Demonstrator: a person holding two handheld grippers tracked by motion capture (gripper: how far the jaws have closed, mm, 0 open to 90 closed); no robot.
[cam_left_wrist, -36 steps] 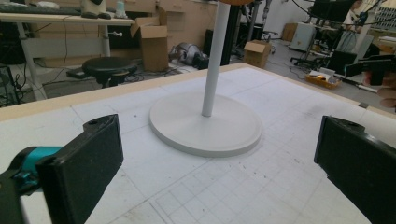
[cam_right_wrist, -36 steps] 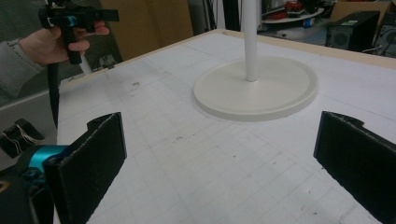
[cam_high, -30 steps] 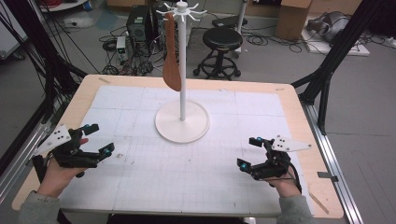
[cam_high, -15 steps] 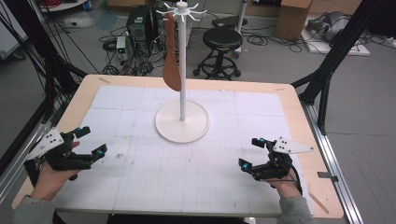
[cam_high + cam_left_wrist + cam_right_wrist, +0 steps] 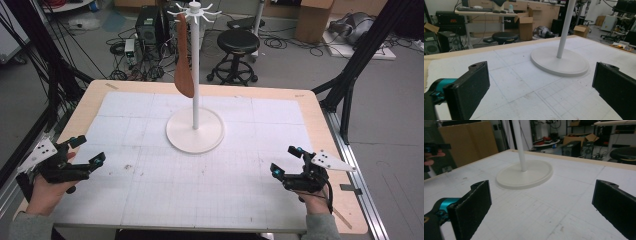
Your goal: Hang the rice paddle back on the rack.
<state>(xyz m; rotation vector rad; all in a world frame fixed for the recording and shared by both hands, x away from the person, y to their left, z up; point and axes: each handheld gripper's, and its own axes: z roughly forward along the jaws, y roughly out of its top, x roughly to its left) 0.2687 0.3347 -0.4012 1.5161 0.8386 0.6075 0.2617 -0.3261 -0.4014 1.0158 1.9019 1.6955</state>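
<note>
A white stand (image 5: 195, 131) with a round base and a thin pole rises mid-table; its base also shows ahead of each gripper (image 5: 560, 61) (image 5: 525, 176). A brown wooden spatula (image 5: 183, 60) hangs from one of the hooks at the stand's top. My left gripper (image 5: 88, 150) rests at the table's left edge, open, with nothing between its jaws (image 5: 539, 90). At the right front, my right gripper (image 5: 285, 160) is open too and holds nothing (image 5: 541, 208).
The white gridded mat (image 5: 150, 200) covers the wooden table (image 5: 320, 125). A black stool (image 5: 239, 42), cables and boxes stand on the floor beyond the far edge. Black frame struts (image 5: 350, 75) flank the table.
My left gripper has drifted left and back toward the table's near left edge. The right gripper has barely moved.
</note>
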